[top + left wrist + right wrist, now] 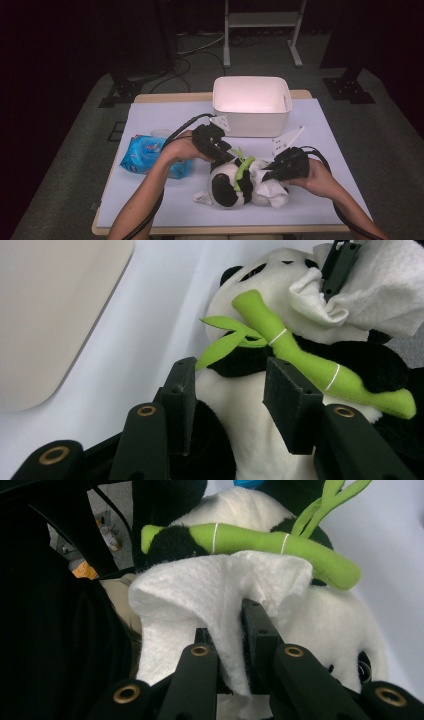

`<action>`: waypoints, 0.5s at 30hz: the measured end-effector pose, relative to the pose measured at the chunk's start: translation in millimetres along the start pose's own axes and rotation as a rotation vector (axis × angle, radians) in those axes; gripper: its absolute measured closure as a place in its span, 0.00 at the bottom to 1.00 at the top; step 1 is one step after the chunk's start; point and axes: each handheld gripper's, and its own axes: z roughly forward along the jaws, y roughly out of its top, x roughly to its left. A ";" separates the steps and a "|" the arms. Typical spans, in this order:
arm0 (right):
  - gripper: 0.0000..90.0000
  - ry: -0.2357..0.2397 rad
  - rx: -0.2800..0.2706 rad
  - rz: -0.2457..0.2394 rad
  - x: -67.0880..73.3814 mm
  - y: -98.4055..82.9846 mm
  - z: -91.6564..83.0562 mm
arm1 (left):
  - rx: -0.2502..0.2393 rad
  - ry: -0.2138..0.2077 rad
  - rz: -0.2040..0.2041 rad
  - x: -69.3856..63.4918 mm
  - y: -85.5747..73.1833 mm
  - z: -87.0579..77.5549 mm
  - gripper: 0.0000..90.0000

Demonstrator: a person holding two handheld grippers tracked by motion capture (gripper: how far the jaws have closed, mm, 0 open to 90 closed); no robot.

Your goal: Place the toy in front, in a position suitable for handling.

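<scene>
A plush panda (pixel 227 185) is lying on the near middle of the table (pixel 150 200), with a green bamboo stick (pixel 243 170) across its chest. The person is wiping it with a white wipe (pixel 220 605).

The right gripper (pixel 231 645) is clenching its fingers on the wipe and is pressing the cloth against the panda's head, at the right side of the toy. The left gripper (pixel 227 390) is steadying the toy: its fingers are standing half open around the white belly, and I cannot tell if they are really squeezing the plush or only touching it.

I judge the cleaning is in the middle: the wipe is already on the head, but the body is not yet wiped. A blue wipes packet (pixel 142 155) is lying at the left, and the white bin (pixel 250 107) at the far side is waiting empty, maybe for the toy or the used wipe.
</scene>
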 end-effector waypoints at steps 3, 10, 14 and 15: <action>0.93 0.000 -0.001 -0.003 0.1 -0.1 0.2 | 0.003 0.000 0.002 -0.2 0.4 0.2 0.62; 0.93 0.000 -0.002 -0.002 0.1 -0.3 0.0 | -0.010 -0.027 0.014 -2.6 3.2 3.3 0.61; 0.93 -0.002 0.001 -0.008 0.4 -0.1 0.0 | -0.014 -0.044 0.020 -5.1 5.9 8.2 0.61; 0.93 -0.001 0.001 -0.006 0.4 -0.1 -0.1 | -0.009 -0.053 0.026 -6.3 7.6 11.2 0.61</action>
